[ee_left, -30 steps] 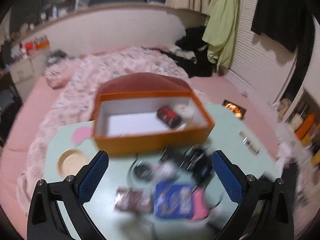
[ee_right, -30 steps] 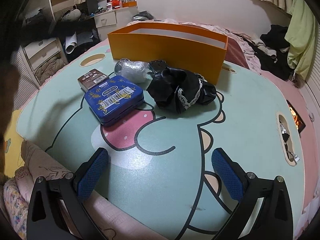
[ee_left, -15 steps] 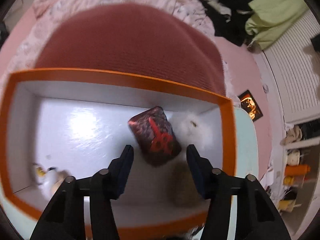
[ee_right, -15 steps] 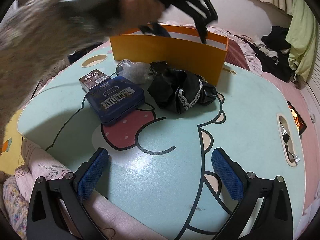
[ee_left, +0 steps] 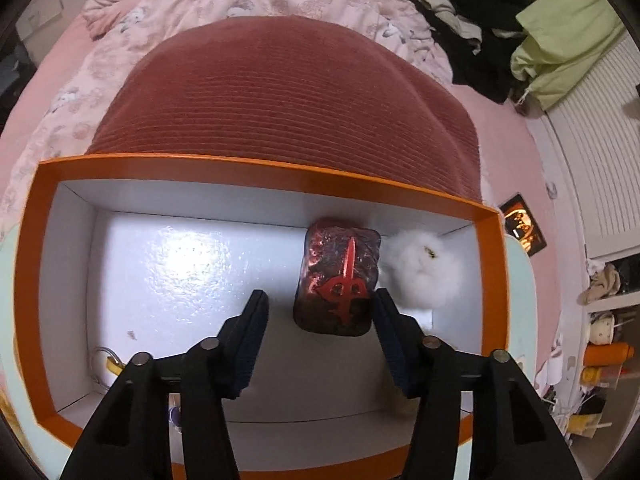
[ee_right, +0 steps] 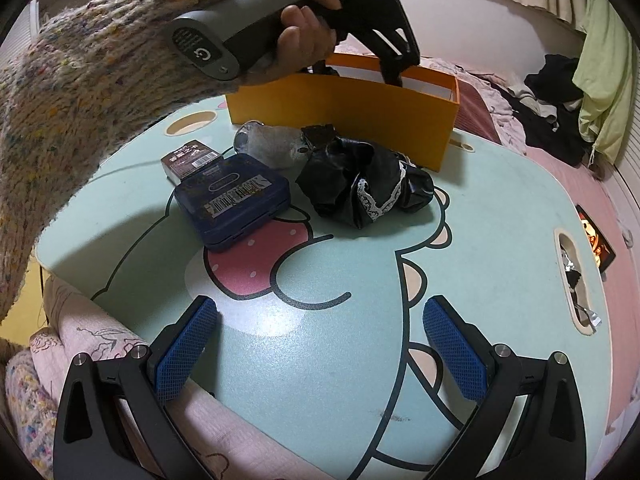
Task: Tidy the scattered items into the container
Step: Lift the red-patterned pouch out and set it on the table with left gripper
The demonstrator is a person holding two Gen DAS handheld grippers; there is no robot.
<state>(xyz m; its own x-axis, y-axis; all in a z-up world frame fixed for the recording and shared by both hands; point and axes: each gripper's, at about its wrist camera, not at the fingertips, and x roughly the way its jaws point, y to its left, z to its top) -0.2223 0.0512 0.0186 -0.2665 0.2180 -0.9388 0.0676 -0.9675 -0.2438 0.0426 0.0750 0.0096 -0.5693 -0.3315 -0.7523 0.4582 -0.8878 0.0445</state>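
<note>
The orange box (ee_left: 256,168) with a white inside fills the left wrist view. My left gripper (ee_left: 320,296) points down into it, jaws partly apart and opening, with nothing pressed between the pads. Just beyond the fingertips a dark red packet (ee_left: 340,280) lies on the box floor beside a white fluffy ball (ee_left: 424,272). My right gripper (ee_right: 320,304) stands open low over the table's near edge, empty. Ahead of it lie a blue tin (ee_right: 236,200), a small dark card box (ee_right: 192,158), a clear-wrapped item (ee_right: 268,144) and black lace-trimmed cloth (ee_right: 360,184), in front of the orange box (ee_right: 360,112).
A person's knitted sleeve (ee_right: 80,80) reaches across the upper left of the right wrist view. The mint cartoon table (ee_right: 480,240) has a slot (ee_right: 572,280) at its right. A dark red cushion (ee_left: 280,100) lies behind the box. A small yellow-and-white item (ee_left: 106,360) sits in the box's near left corner.
My left gripper has travelled from above the scattered items forward and down into the orange box, and its jaws have narrowed. The hand and sleeve have entered the right wrist view. The right gripper has not moved.
</note>
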